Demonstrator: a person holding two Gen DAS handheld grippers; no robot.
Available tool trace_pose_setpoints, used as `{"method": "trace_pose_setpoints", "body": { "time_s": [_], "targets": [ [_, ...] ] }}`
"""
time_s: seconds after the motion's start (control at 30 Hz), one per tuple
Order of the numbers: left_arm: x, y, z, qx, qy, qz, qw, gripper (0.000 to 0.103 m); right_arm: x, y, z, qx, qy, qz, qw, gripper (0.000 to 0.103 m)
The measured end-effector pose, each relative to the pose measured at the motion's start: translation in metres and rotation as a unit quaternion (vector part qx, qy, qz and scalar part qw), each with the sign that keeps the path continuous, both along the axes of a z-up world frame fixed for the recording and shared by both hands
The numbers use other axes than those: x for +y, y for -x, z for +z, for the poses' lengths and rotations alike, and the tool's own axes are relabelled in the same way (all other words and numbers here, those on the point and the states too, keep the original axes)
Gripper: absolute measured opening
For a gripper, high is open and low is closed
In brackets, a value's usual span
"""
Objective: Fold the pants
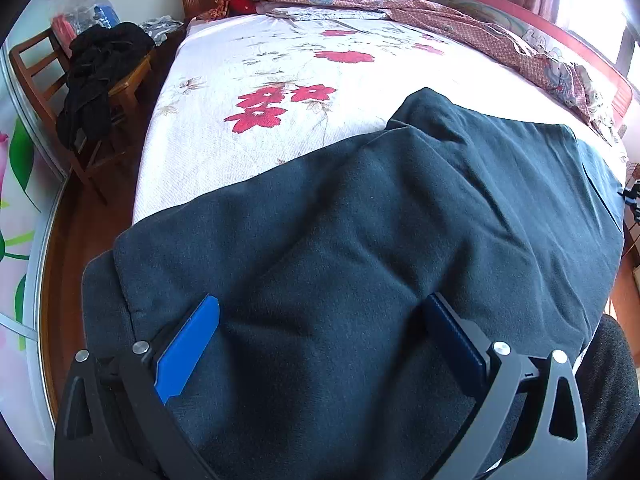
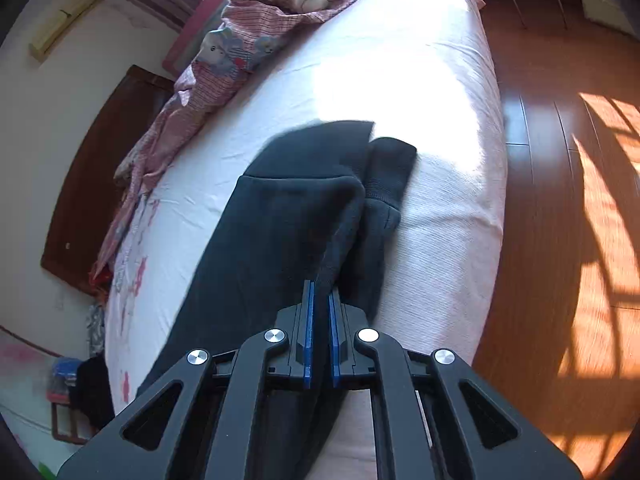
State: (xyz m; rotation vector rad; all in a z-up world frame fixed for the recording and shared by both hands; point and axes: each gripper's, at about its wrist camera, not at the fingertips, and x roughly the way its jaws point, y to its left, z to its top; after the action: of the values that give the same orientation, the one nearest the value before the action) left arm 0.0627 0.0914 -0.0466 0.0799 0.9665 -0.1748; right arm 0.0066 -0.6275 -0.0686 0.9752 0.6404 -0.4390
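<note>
Dark teal-grey sweatpants (image 1: 380,232) lie across the near end of the flowered bed (image 1: 260,80). My left gripper (image 1: 320,308) is open, its blue pads (image 1: 188,348) wide apart and low over the cloth, with fabric lying between them. In the right wrist view the pants (image 2: 272,240) stretch away with ribbed cuffs (image 2: 392,168) at the far end. My right gripper (image 2: 320,300) is shut on a raised fold of the pants, lifting that edge above the sheet.
A crumpled pink quilt (image 1: 500,40) lies along the bed's far side and headboard. A wooden chair (image 1: 80,92) with dark clothes stands left of the bed. Wooden floor (image 2: 560,200) lies past the bed's edge.
</note>
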Motion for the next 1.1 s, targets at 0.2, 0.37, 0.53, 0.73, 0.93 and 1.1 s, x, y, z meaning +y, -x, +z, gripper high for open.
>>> {"method": "trace_pose_setpoints", "body": {
  "time_s": [0.2,0.37,0.53,0.73,0.93,1.1],
  "targets": [
    [-0.001,0.000,-0.001,-0.003,-0.005,0.000,1.0000,0.101,0.007,0.008,0.021,-0.041,0.018,-0.013,0.999,0.005],
    [-0.001,0.001,-0.001,-0.005,-0.004,-0.001,1.0000,0.101,0.004,0.012,0.014,-0.016,0.019,-0.006,1.000,0.005],
    [0.000,0.001,-0.001,-0.006,-0.002,-0.003,1.0000,0.101,-0.009,0.026,-0.010,-0.061,-0.061,-0.022,0.996,0.014],
    [0.000,0.002,-0.002,-0.012,-0.002,-0.003,0.9999,0.101,-0.023,0.049,-0.001,-0.102,-0.061,-0.070,0.990,0.037],
    [0.000,0.003,-0.002,-0.012,-0.002,-0.002,0.9999,0.101,-0.032,0.032,-0.008,-0.091,-0.073,-0.067,0.991,0.037],
    [-0.001,0.004,-0.002,-0.012,-0.003,-0.002,0.9999,0.101,-0.036,0.026,-0.016,-0.088,-0.088,-0.070,0.990,0.037]
  ]
}}
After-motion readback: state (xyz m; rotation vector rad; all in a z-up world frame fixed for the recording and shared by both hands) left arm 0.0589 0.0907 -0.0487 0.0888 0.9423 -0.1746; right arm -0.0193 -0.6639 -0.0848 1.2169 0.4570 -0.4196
